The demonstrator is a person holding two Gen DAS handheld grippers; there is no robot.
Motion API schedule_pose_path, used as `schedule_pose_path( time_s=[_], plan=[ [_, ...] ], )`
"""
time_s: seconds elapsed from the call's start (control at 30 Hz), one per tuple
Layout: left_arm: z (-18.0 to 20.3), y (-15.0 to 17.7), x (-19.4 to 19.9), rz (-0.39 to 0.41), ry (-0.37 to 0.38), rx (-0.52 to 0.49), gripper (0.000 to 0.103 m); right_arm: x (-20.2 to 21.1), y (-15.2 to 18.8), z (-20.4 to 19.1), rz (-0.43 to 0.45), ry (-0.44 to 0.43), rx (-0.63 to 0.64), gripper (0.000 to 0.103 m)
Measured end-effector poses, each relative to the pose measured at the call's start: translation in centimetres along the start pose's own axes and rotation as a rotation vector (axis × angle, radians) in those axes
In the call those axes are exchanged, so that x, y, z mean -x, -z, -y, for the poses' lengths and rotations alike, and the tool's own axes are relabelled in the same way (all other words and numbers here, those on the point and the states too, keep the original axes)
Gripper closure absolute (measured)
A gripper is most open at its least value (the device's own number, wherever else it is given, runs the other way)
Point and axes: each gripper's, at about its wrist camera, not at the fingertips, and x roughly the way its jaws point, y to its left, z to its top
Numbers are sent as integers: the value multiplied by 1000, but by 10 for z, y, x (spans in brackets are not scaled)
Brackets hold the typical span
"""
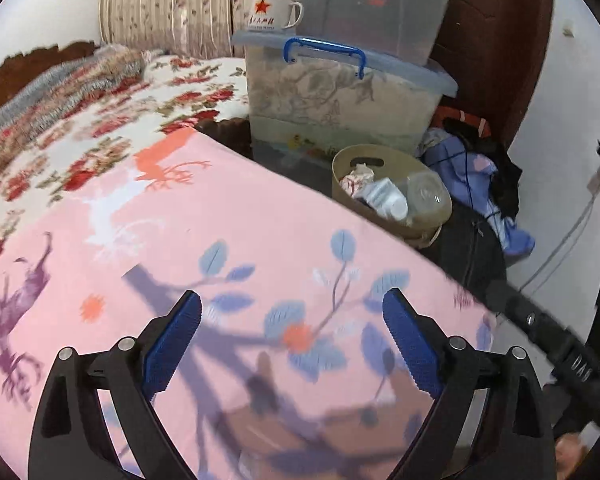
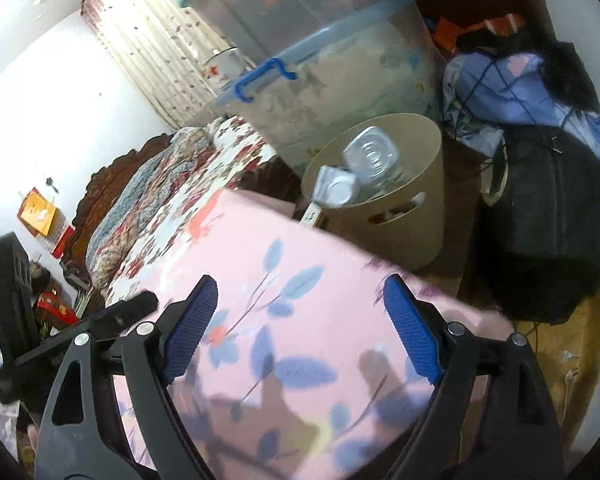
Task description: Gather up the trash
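Observation:
A beige trash bin (image 1: 428, 168) stands on the floor beside the bed and holds crumpled paper (image 1: 356, 178) and clear plastic containers (image 1: 426, 192). It also shows in the right wrist view (image 2: 416, 220), with clear plastic containers (image 2: 370, 154) piled inside. My left gripper (image 1: 292, 316) is open and empty above the pink bedsheet (image 1: 228, 232). My right gripper (image 2: 300, 300) is open and empty above the same sheet (image 2: 300, 248), short of the bin.
Stacked clear storage boxes (image 1: 340, 92) with a blue handle stand behind the bin, an enamel mug (image 1: 272, 10) on one lid. A black bag (image 2: 552, 220) and purple clothes (image 2: 516, 88) lie right of the bin. A floral quilt (image 1: 100, 112) covers the bed's far end.

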Motion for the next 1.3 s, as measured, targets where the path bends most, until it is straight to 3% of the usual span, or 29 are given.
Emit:
schedule_pose_path(
  time_s=[0.27, 0.6, 0.77, 1.03, 1.3],
  plan=[
    [-8, 44, 68, 106, -46, 10, 9, 46, 26, -31, 31, 10, 38, 13],
    [-15, 59, 128, 179, -100, 18, 9, 90, 42, -60, 67, -1, 42, 3],
    [-11, 63, 146, 202, -162, -2, 9, 105, 46, -70, 92, -14, 51, 3],
    [-9, 72, 168, 253, -198, -4, 8, 106, 54, -77, 80, -11, 54, 3],
    [-16, 78, 173, 251, -150, 44, 8, 109, 57, -78, 95, -12, 53, 3]
  ],
)
